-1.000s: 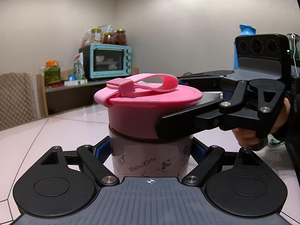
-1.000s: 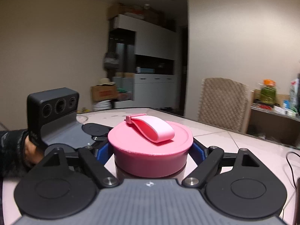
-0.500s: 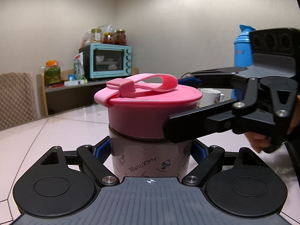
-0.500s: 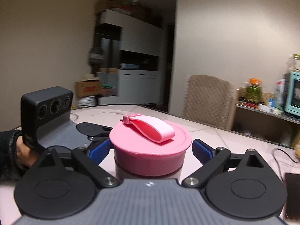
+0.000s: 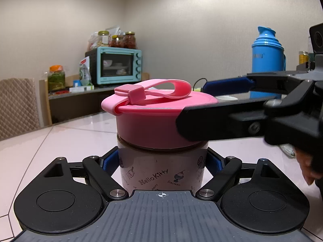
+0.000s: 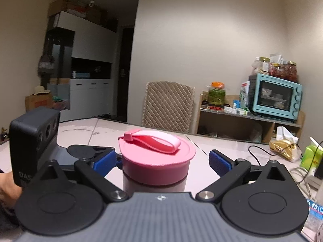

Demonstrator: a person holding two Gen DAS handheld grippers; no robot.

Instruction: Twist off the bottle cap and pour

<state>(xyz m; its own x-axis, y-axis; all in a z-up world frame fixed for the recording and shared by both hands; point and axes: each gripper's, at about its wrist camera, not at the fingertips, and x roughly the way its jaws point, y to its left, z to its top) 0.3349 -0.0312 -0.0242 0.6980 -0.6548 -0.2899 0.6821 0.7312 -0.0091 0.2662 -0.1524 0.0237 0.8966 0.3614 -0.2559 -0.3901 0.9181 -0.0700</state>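
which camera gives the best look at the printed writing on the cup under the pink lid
The left wrist view. There the cup faces the camera and its printed lettering and small drawings read clearly. In the right wrist view, only a blurred strip of it shows below the pink lid.

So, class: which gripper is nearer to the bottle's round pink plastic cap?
Right. The right gripper straddles the pink cap, jaws opening, pads off it; the left gripper clamps the bottle body below.

- The bottle stood upright on the table, pale and printed with cartoon figures.
- Its pink cap sat on top, apparently still screwed on, strap loop folded across.
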